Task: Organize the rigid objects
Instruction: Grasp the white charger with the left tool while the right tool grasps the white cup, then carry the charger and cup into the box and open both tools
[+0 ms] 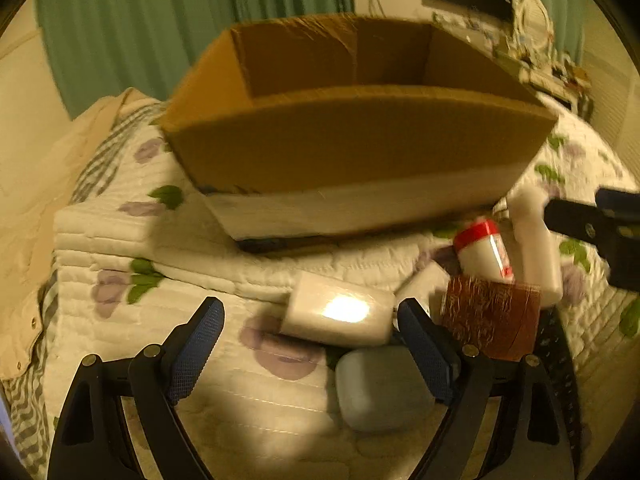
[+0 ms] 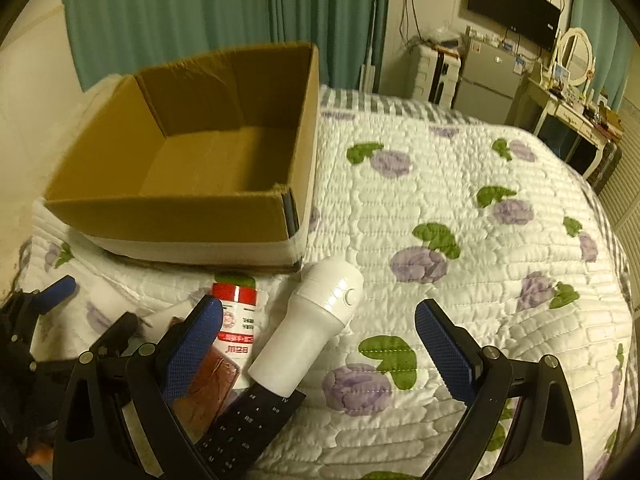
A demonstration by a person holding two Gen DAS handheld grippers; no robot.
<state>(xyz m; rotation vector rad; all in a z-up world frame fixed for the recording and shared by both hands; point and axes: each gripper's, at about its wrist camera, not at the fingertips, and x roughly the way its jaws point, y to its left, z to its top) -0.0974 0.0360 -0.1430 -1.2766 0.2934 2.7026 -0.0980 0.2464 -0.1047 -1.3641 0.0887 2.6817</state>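
My left tool (image 1: 310, 320) is spread wide and holds nothing, and so is my right tool (image 2: 320, 326); both hang over the pile of small hard things on the bed (image 2: 460, 200), just in front of the empty cardboard box (image 2: 192, 160). Measured from that box, the white rectangular block (image 1: 340, 314) lies near its front wall, between my left tool's fingers, with a rounded pale case (image 1: 380, 388) just nearer to me and a brown roll (image 1: 492, 320) beside it. The red-capped white bottle (image 2: 236, 320) and the white cylindrical flask (image 2: 316, 320) lie just off the box's front right corner, the flask resting on a black remote (image 2: 248, 428). I judge them all stiff and light. The block looks glossy and may slip, so I would pinch it across its short flat sides. The flask will roll on the soft quilt; I would take it across the narrower body, below the wider ribbed head.
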